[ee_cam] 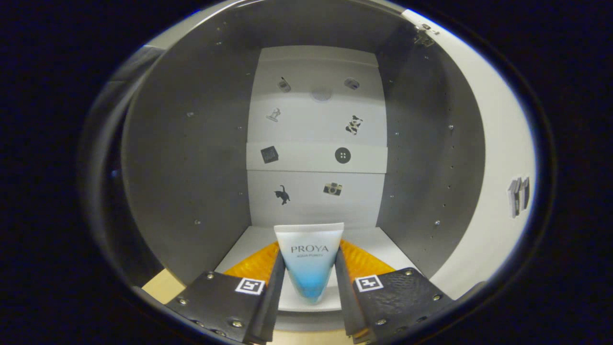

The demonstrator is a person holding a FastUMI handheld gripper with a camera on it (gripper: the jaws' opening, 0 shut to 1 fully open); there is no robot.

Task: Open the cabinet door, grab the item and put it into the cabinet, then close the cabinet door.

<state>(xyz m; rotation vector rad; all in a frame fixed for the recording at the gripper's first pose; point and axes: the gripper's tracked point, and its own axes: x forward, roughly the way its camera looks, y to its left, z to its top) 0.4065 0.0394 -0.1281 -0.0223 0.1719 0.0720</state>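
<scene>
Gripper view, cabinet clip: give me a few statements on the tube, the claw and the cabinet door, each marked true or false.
1. The claw is shut on the tube, one finger pressing each side. True.
2. The cabinet door is closed. False: it stands swung open, to the right of the cabinet's inside.
3. The tube is lying flat on the cabinet floor. False: it is held between the fingers, wide end pointing into the cabinet.
4. The back panel carries small stickers, among them a cat and a camera. True.
5. A second item already stands inside the cabinet. False: none can be seen on the floor ahead of the tube.
</scene>
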